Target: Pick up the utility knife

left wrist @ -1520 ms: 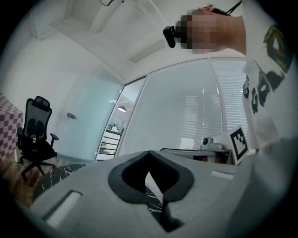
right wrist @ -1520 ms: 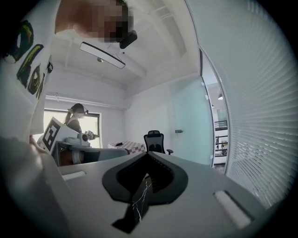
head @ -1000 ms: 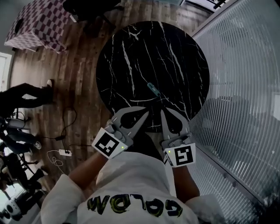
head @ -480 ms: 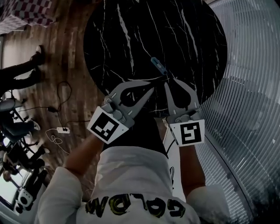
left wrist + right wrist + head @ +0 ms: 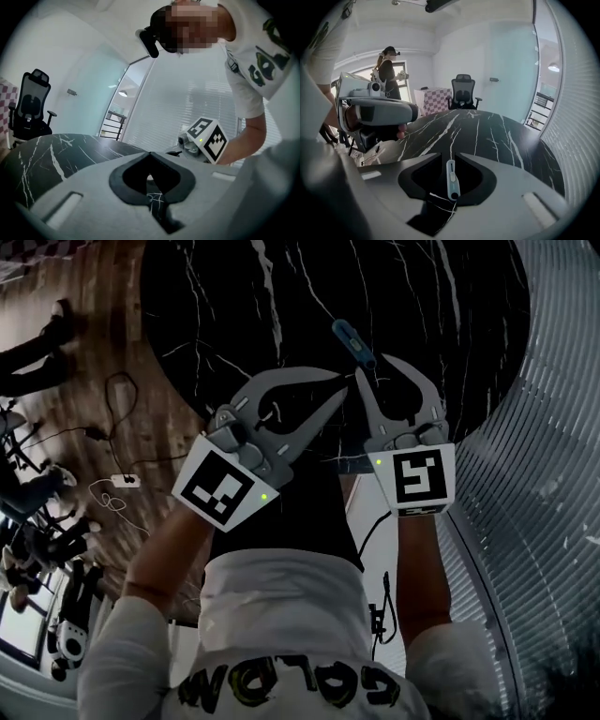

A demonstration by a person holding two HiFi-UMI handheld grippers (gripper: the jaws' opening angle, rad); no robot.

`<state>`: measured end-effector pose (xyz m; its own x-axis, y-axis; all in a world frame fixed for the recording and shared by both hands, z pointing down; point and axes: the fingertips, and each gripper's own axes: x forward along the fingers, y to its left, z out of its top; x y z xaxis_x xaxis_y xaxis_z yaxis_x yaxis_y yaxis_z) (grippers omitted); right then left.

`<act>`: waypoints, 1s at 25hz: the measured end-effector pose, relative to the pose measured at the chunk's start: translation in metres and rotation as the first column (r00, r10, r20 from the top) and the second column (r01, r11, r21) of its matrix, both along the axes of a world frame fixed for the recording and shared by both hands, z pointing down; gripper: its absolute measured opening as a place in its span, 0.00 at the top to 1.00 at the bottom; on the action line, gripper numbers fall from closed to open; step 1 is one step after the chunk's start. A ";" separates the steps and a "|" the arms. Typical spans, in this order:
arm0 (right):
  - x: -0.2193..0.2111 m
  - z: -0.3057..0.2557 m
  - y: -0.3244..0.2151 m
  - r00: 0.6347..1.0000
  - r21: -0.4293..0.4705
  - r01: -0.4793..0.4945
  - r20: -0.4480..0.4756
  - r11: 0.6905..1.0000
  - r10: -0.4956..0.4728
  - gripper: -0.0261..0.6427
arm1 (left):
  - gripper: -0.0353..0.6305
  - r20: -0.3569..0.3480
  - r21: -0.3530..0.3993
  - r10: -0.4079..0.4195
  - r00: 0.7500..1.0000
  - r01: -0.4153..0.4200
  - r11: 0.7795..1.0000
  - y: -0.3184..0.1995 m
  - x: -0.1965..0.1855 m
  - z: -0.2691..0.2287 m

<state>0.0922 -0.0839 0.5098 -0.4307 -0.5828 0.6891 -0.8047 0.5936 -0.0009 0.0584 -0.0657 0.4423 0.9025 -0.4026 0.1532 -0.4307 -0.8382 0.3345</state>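
Black marble table (image 5: 234,315), far side beyond head view's top edge

Round black table (image 5: 281,296), top veined white like marble, standing on a wooden plank floor (image 5: 103,343); slim pale-blue knife (image 5: 354,344) flat on the top, near the rim, lying aslant with its dark end toward that rim; white power strip (image 5: 124,480) and looping cables (image 5: 117,395) on the floor beside the table.
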 end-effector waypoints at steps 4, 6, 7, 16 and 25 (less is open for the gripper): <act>0.005 0.036 0.000 0.999 -0.070 0.010 -0.035 0.997 -0.013 0.82 | 0.94 -0.009 0.005 0.017 1.000 -0.017 1.000 -0.001 0.004 0.023; 0.007 0.053 0.001 0.998 -0.109 0.016 -0.057 0.994 -0.022 0.80 | 0.94 -0.011 0.004 0.027 1.000 -0.027 1.000 -0.001 0.006 0.034; 0.008 0.060 0.001 0.997 -0.125 0.020 -0.067 0.992 -0.028 0.79 | 0.94 -0.013 0.005 0.030 0.999 -0.030 1.000 -0.002 0.007 0.038; 0.011 0.099 0.002 0.987 -0.215 0.064 -0.133 0.975 -0.095 0.74 | 0.94 -0.026 -0.004 0.013 1.000 -0.013 1.000 -0.007 0.010 0.066; 0.010 0.110 0.004 0.977 -0.280 0.107 -0.146 0.954 -0.152 0.75 | 0.94 -0.009 -0.020 0.008 1.000 -0.009 1.000 -0.004 0.006 0.076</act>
<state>0.1022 -0.0799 0.6201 -0.3575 -0.3126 0.8800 -0.7235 0.6886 -0.0493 0.0646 -0.0696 0.5180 0.9073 -0.3918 0.1527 -0.4203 -0.8349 0.3554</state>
